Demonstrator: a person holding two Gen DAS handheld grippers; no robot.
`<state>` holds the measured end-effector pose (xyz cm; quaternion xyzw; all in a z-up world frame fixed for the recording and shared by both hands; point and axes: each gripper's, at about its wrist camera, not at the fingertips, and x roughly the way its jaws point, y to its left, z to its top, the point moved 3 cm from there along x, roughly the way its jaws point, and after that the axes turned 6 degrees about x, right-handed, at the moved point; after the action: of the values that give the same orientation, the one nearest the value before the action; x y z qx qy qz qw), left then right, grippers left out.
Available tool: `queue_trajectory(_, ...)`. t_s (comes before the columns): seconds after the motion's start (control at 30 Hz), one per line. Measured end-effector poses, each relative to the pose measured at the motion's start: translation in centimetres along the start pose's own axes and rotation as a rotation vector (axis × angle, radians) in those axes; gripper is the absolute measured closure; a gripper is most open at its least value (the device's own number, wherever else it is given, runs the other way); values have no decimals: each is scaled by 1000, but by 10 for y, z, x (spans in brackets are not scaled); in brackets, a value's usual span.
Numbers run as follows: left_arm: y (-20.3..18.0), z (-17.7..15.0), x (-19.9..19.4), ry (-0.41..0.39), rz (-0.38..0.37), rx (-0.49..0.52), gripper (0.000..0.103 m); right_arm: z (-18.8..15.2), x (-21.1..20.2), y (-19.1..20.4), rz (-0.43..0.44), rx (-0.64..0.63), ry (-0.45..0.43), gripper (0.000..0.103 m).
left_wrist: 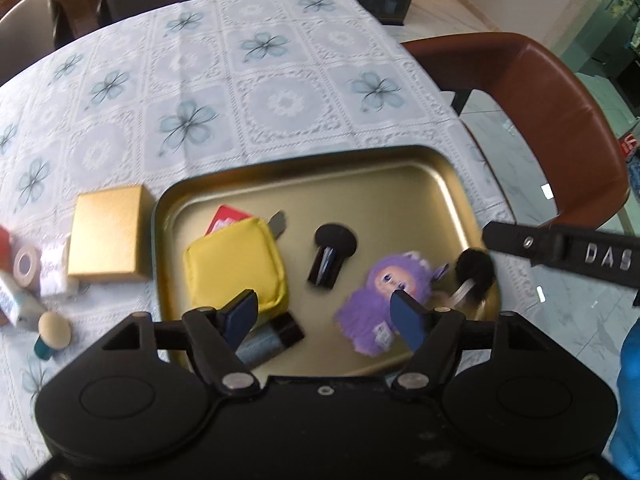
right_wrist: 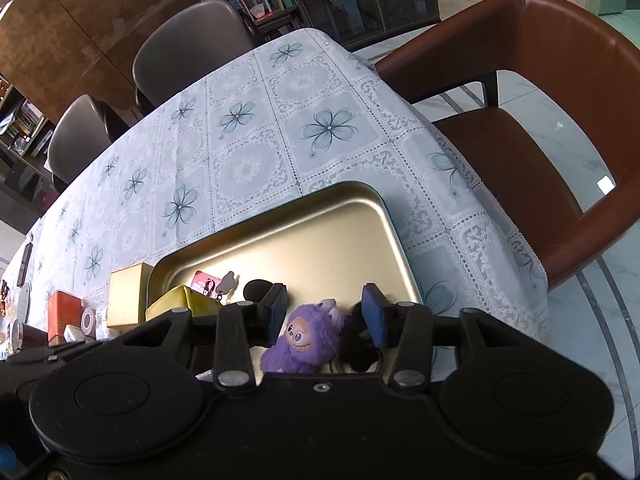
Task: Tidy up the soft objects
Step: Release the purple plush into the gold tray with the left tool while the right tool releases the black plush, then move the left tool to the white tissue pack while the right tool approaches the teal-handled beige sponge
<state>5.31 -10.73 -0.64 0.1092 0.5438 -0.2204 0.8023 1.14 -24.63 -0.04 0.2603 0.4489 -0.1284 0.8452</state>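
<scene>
A gold metal tray [left_wrist: 420, 172] lies on the table. In it are a yellow soft pouch [left_wrist: 234, 266], a purple plush doll [left_wrist: 372, 300], a black pompom [left_wrist: 476, 272], a black round-headed piece [left_wrist: 332, 248] and a dark tube [left_wrist: 272, 340]. My left gripper [left_wrist: 326, 314] is open above the tray's near side, empty. My right gripper [right_wrist: 326, 316] is open, its jaws on either side of the purple doll [right_wrist: 304, 340] without closing on it. The right gripper's body also shows at the right edge of the left wrist view [left_wrist: 568, 250]. The tray [right_wrist: 320, 216] and pouch [right_wrist: 180, 300] also show in the right wrist view.
A gold box [left_wrist: 106, 236] sits left of the tray, with a tape roll [left_wrist: 26, 264], a small egg-headed figure [left_wrist: 54, 332] and other small items further left. A red card [left_wrist: 228, 218] lies behind the pouch. A brown chair [left_wrist: 540, 92] stands at the table's right.
</scene>
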Motion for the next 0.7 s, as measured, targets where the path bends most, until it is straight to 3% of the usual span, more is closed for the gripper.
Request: queue_trajectory(0.7,52,-58,-12,59,57,-95,24,-28,19,34,-41,-59,67,58)
